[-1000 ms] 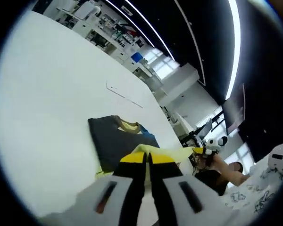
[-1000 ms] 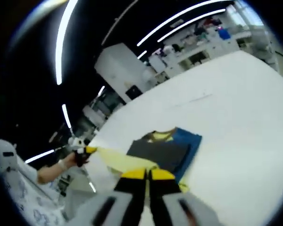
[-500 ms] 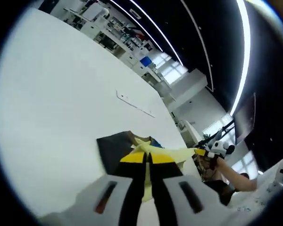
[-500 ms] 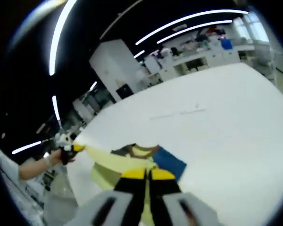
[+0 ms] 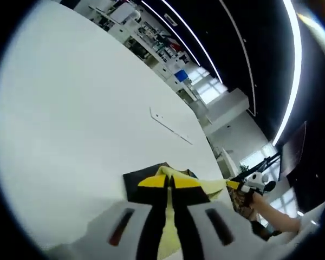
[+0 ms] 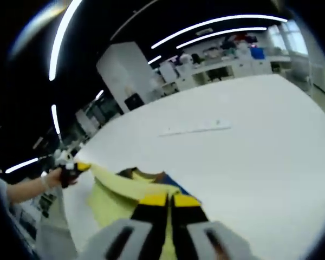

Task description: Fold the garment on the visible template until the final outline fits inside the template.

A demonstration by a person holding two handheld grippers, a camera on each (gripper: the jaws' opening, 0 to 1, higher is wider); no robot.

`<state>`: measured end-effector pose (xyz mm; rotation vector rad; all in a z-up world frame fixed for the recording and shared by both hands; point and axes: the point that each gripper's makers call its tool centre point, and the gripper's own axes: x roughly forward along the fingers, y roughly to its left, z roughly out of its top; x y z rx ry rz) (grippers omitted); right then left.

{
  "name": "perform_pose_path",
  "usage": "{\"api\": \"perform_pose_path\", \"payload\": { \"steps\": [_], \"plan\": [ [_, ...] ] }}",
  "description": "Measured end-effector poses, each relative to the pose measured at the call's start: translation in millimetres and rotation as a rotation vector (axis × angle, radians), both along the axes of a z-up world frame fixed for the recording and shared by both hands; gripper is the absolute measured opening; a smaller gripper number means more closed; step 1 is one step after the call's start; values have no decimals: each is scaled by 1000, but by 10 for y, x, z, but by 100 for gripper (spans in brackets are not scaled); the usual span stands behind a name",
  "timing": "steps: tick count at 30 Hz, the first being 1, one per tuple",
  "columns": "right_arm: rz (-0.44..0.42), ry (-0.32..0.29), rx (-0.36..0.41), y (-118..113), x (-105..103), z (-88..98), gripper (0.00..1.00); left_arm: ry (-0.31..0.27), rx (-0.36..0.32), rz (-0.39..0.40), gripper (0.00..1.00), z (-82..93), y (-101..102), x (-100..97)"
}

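**Both grippers pinching the garment's yellow edge**

Left gripper (image 5: 170, 181) is clamped on the garment (image 5: 206, 187), and so is the right gripper (image 6: 170, 199). Pale yellow cloth stretches between them, lifted above the dark part, which still lies on the white surface (image 5: 70, 108). A thin strip (image 6: 192, 129) sits on the surface well beyond the garment.

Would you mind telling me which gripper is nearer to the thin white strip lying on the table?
Hard to call: both grippers are clamped on the yellow garment's edge, well short of the strip. The left gripper and right gripper look about equally far.
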<state>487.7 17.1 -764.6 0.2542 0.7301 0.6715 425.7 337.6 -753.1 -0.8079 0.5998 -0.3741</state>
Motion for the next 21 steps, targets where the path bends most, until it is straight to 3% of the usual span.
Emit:
{"api": "perform_pose_path", "payload": {
  "steps": [4, 6, 11, 17, 21],
  "plan": [
    [-11, 13, -13, 16, 17, -98, 0, 25, 10, 14, 0, -128, -45, 30],
    [-30, 19, -8, 15, 50, -153, 0, 23, -19, 27, 0, -131, -51, 66],
    [-51, 38, -25, 46, 54, -305, 0, 33, 16, 24, 0, -210, -59, 104],
    [-62, 66, -7, 65, 32, -332, 0, 40, 27, 28, 0, -280, -20, 147],
    [-40, 56, -27, 120, 0, -339, 0, 44, 76, 23, 0, -330, -26, 131]
  ]
}}
